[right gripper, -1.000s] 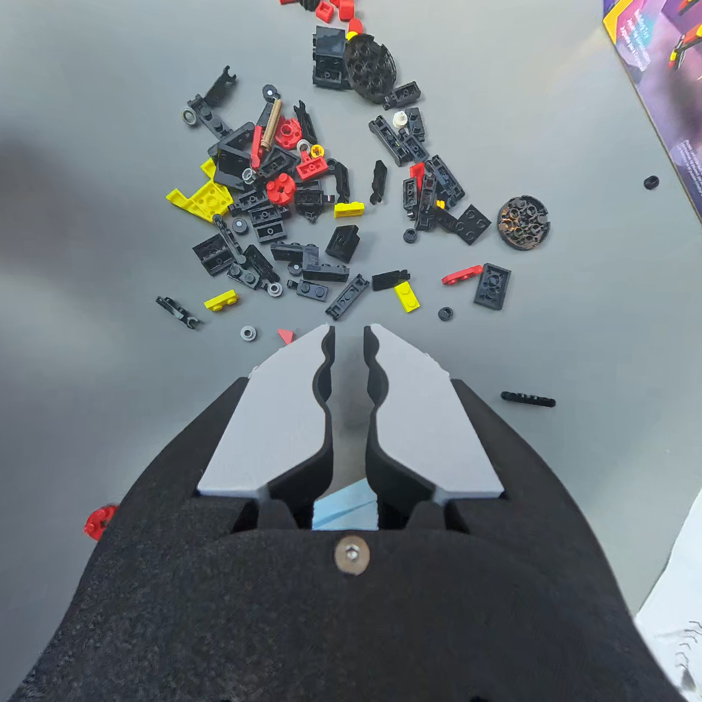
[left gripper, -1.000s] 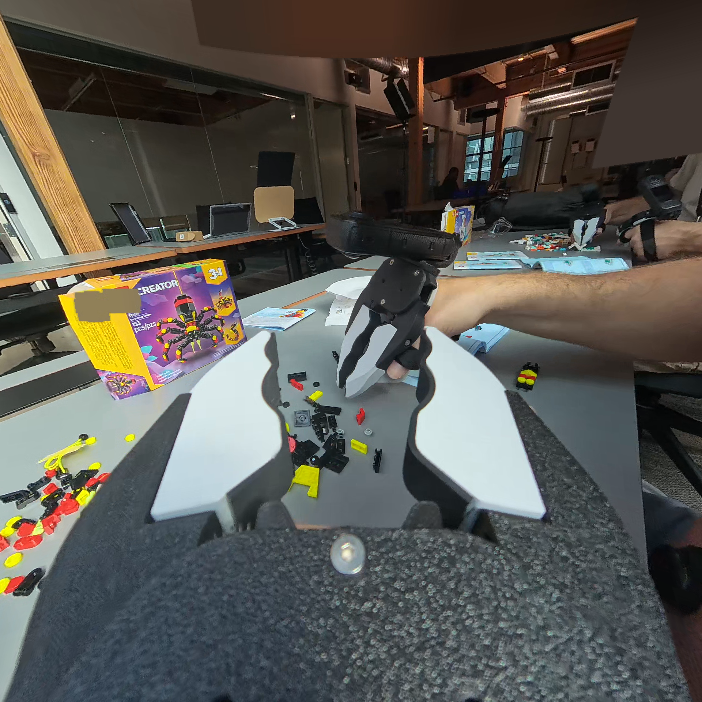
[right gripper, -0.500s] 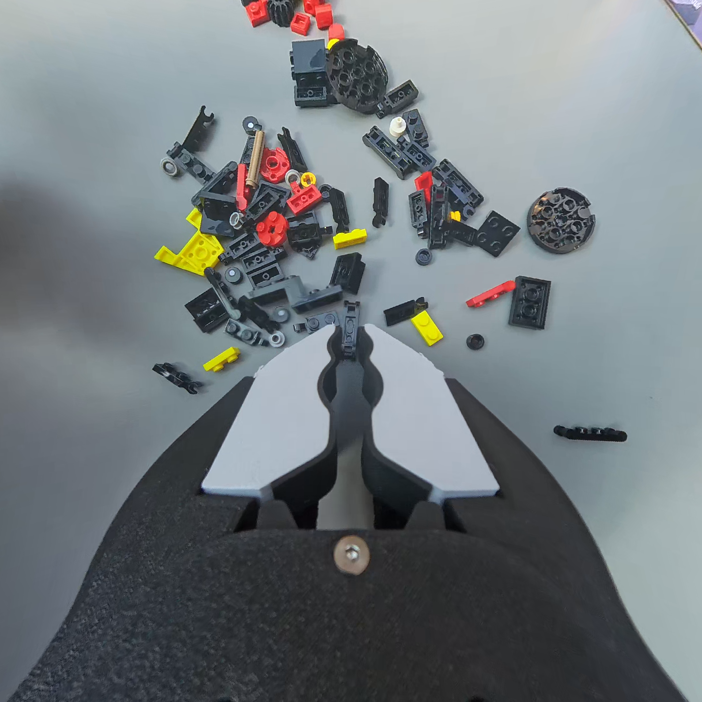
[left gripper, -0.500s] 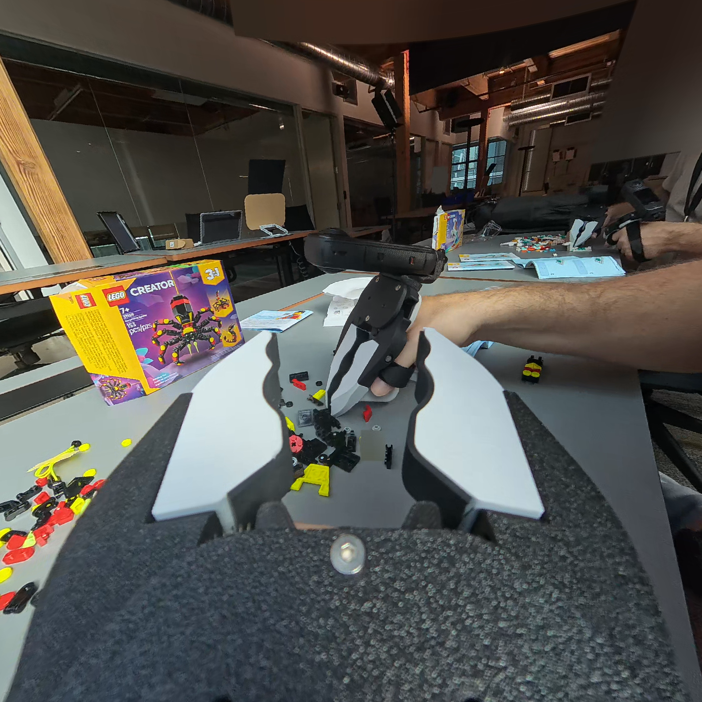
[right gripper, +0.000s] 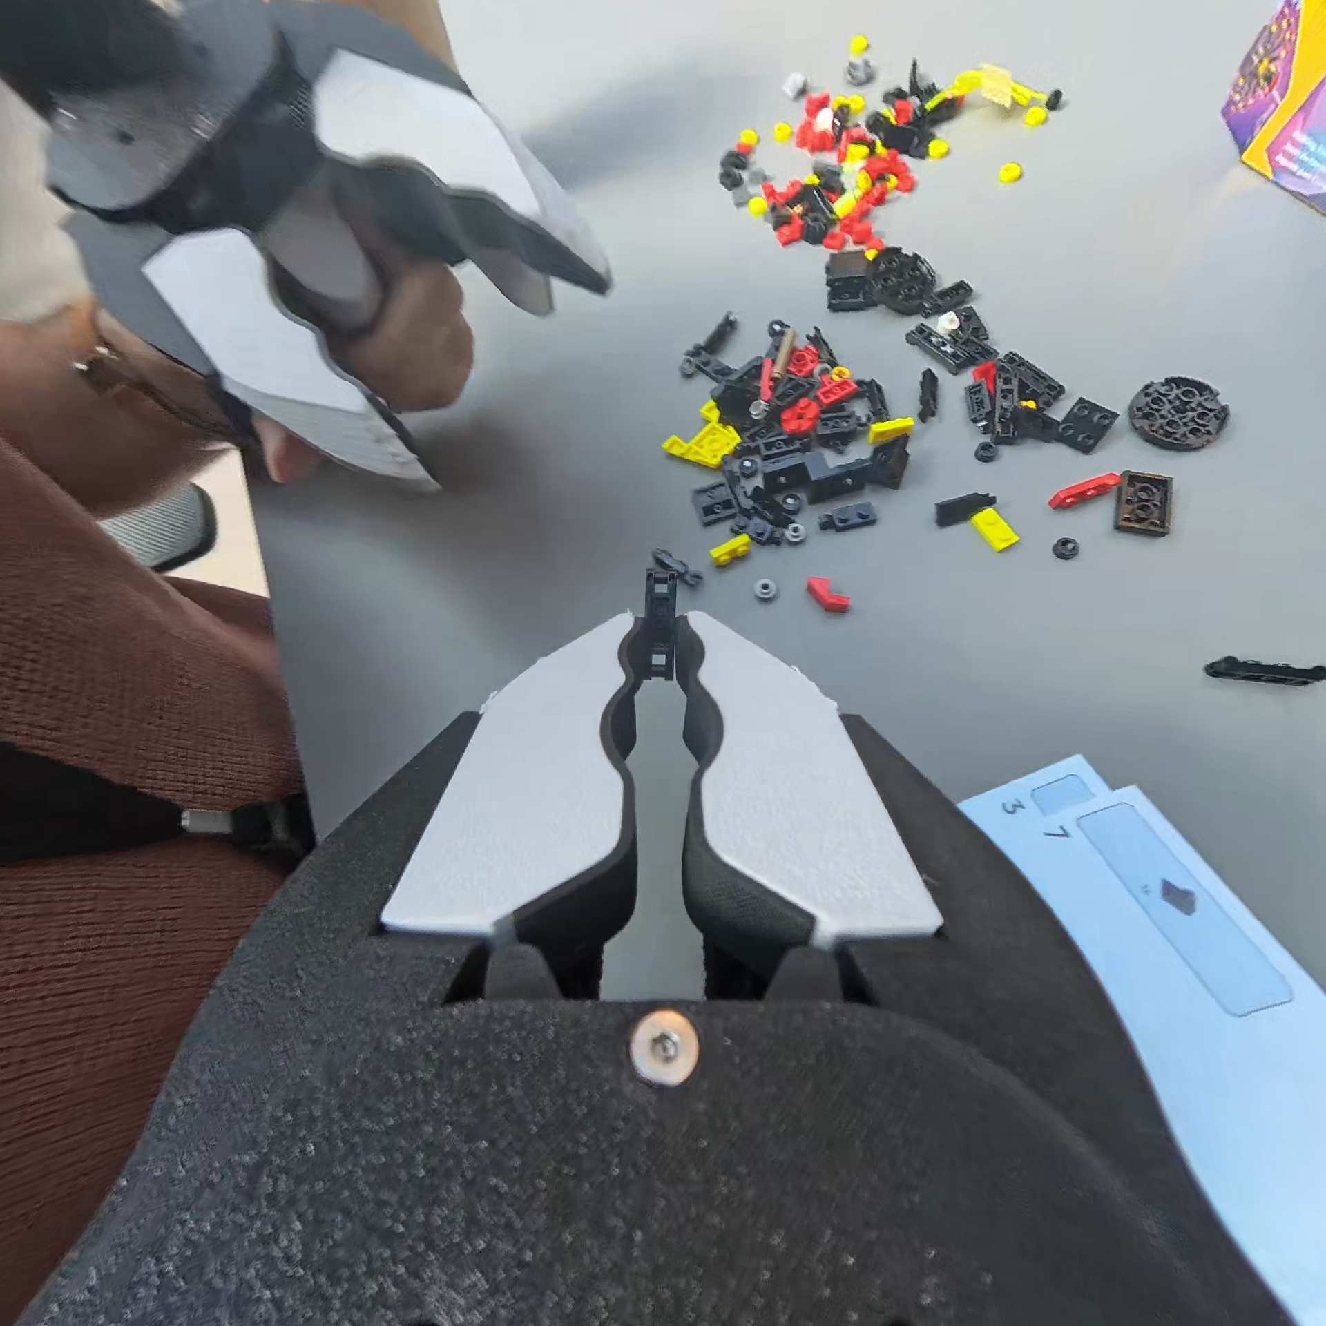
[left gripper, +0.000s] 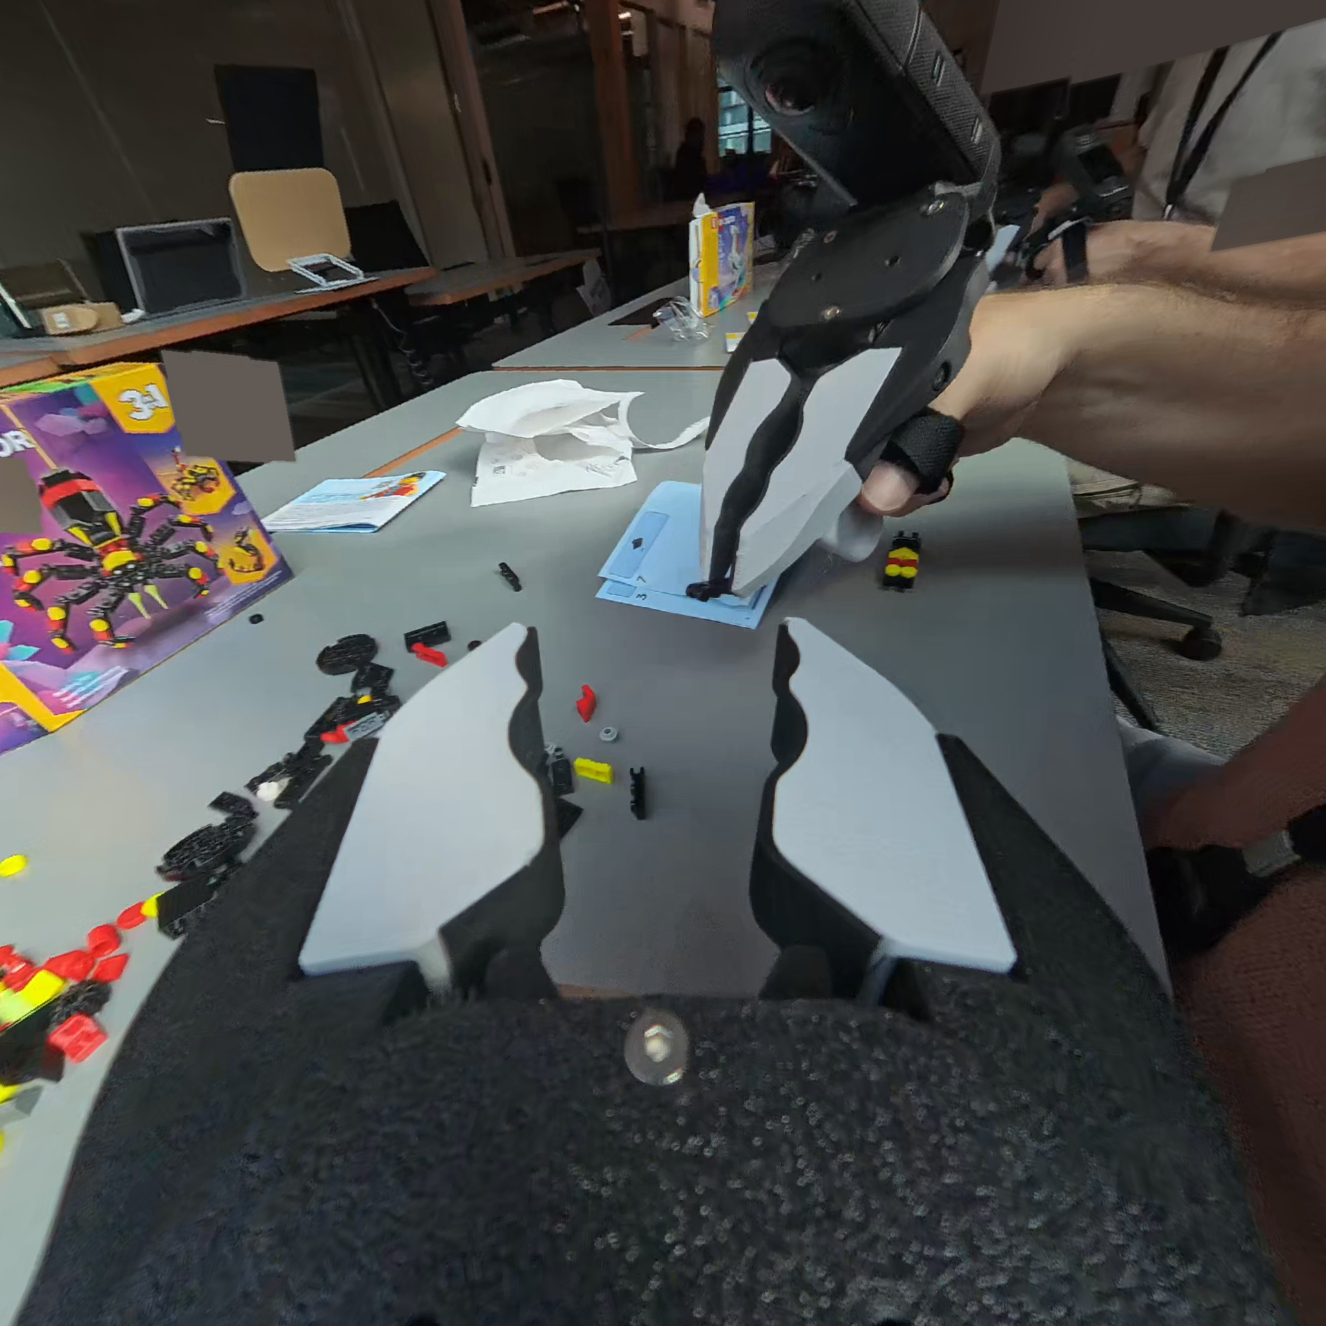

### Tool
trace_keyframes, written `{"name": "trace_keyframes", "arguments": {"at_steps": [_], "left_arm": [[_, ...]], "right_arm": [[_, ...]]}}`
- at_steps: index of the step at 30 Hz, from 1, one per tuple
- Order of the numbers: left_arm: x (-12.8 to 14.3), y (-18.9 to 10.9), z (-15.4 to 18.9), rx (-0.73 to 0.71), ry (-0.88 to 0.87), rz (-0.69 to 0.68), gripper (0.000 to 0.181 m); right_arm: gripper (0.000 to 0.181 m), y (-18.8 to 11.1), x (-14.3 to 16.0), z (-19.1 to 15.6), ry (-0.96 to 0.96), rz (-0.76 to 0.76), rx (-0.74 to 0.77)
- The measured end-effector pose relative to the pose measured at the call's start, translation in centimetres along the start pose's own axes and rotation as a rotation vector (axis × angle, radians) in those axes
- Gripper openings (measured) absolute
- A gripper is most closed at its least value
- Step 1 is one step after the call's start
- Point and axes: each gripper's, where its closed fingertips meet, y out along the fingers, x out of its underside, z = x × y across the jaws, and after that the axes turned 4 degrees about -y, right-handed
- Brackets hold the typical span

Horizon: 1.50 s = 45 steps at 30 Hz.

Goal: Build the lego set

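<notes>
My right gripper point(right gripper: 660, 618) is shut on a small black hinge piece point(right gripper: 660, 610), held above the grey table point(right gripper: 502, 574); it also shows in the left wrist view point(left gripper: 721, 585), over the blue instruction sheet point(left gripper: 649, 545). My left gripper point(left gripper: 656, 635) is open and empty, above the table near loose pieces; in the right wrist view point(right gripper: 502, 387) it is blurred at the upper left. A pile of black, red and yellow pieces point(right gripper: 803, 423) lies ahead of the right gripper. A small black, red and yellow sub-build point(left gripper: 900, 561) stands at the right.
The purple and yellow set box point(left gripper: 107, 552) stands at the left. A second pile of red and yellow pieces point(right gripper: 854, 172) lies farther out. A booklet point(left gripper: 355, 495) and crumpled white paper bag point(left gripper: 552, 445) lie behind. A person's hands work at another table point(left gripper: 1076, 237).
My right gripper closed on the black hinge piece in the pile, lifted it and pulled back toward the blue sheet. My left gripper moved closer, staying open.
</notes>
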Motion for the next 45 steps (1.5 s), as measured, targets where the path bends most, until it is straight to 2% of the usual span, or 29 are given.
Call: {"name": "trace_keyframes", "arguments": {"at_steps": [1, 4, 7, 9, 11, 15, 19, 21, 23, 25, 27, 28, 30, 32, 35, 39, 45], "left_arm": [[-0.1, 0.5, 0.9, 0.065, -0.016, -0.008, 0.058], [-1.4, 1.5, 1.9, 0.131, 0.063, 0.026, 0.052], [-2.9, 1.9, 3.6, 0.214, 0.314, 0.081, 0.038], [-3.3, 1.6, 5.6, 0.343, 0.419, 0.114, 0.030], [-3.2, 1.7, 6.3, 0.411, 0.450, 0.105, 0.028], [-2.3, 2.4, 6.6, 0.437, 0.548, 0.041, 0.026], [-1.7, 3.1, 7.2, 0.469, 0.586, 0.002, 0.008], [-1.5, 3.2, 7.5, 0.497, 0.565, -0.017, 0.006], [-1.6, 3.5, 7.1, 0.482, 0.486, -0.036, 0.005], [-1.8, 3.8, 6.5, 0.479, 0.297, -0.059, 0.005], [-2.4, 3.8, 6.5, 0.523, -0.008, -0.079, 0.005], [-2.8, 3.8, 6.5, 0.558, -0.214, -0.092, 0.005], [-4.0, 3.8, 6.1, 0.642, -0.597, -0.083, 0.004], [-3.8, 4.2, 5.3, 0.647, -0.798, -0.095, 0.004], [-1.7, 4.9, 5.4, 0.634, -0.866, -0.203, 0.005], [-1.4, 5.3, 6.0, 0.669, -0.922, -0.240, 0.004], [-1.0, 5.4, 7.0, 0.706, -0.934, -0.279, 0.005]], "right_arm": [[0.007, -0.7, -0.7, -1.3, 0.024, 0.072, -0.046], [0.007, -2.5, -2.4, -3.4, 0.099, 0.224, -0.166], [0.007, -3.4, -3.1, -4.5, 0.176, 0.275, -0.323], [0.007, -3.6, -3.1, -4.8, 0.221, 0.259, -0.412], [0.007, -3.7, -2.9, -4.9, 0.236, 0.217, -0.466], [0.007, -3.6, -1.9, -5.6, 0.211, 0.121, -0.535], [0.007, -4.0, -1.7, -6.2, 0.195, 0.096, -0.586], [0.008, -4.2, -1.5, -6.4, 0.194, 0.080, -0.595], [0.022, -4.4, -1.2, -6.0, 0.197, 0.085, -0.570], [0.028, -4.6, -1.0, -4.1, 0.144, 0.136, -0.413], [0.022, -5.3, -1.2, -2.3, 0.030, 0.245, -0.203], [0.016, -5.7, -1.4, -2.1, -0.008, 0.301, -0.137], [0.013, -5.7, -0.9, -2.5, -0.018, 0.311, -0.096], [0.013, -5.8, -0.8, -2.5, -0.077, 0.338, -0.012], [0.012, -6.4, -1.4, -2.5, -0.275, 0.400, 0.171], [0.016, -5.2, -0.7, -3.1, -0.561, 0.307, 0.330], [0.021, -5.5, -0.5, -2.3, -0.648, 0.284, 0.418]]}}
